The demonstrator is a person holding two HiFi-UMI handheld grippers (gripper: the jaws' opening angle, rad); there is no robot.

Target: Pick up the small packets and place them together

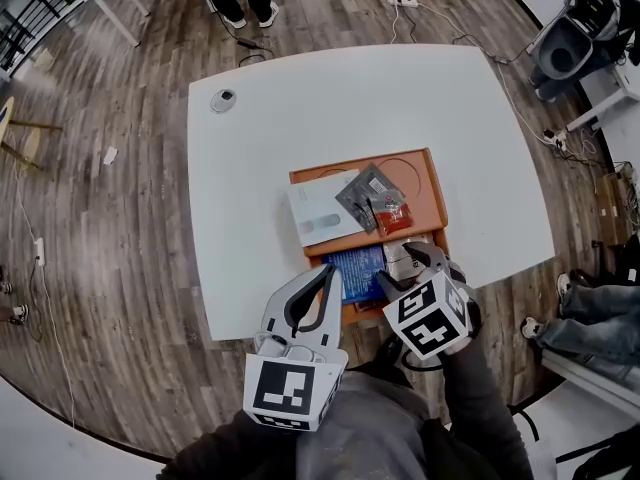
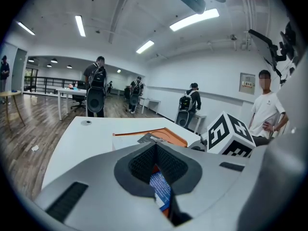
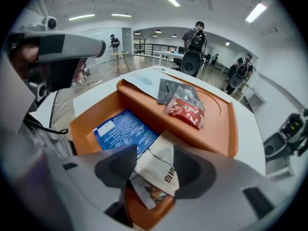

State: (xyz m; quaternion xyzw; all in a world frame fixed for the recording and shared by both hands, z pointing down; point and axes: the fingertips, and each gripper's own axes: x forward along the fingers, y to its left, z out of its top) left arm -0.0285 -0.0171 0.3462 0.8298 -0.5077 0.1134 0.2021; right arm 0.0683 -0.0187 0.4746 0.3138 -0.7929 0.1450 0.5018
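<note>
With the right tongs [image 3: 154,168] clamped on the crumpled white packet [image 3: 160,159] above the orange tray's [image 3: 214,129] near compartment (left tongs [image 2: 156,163] closed, empty), we judge it could slip loose before reaching the red packet [image 3: 186,112].

Orange tray [image 1: 420,183], white tabletop [image 1: 300,98], then a blue packet [image 1: 355,266], red packet [image 1: 392,217], grey packet [image 1: 364,194], white packet [image 3: 158,166] with dark lettering.
</note>
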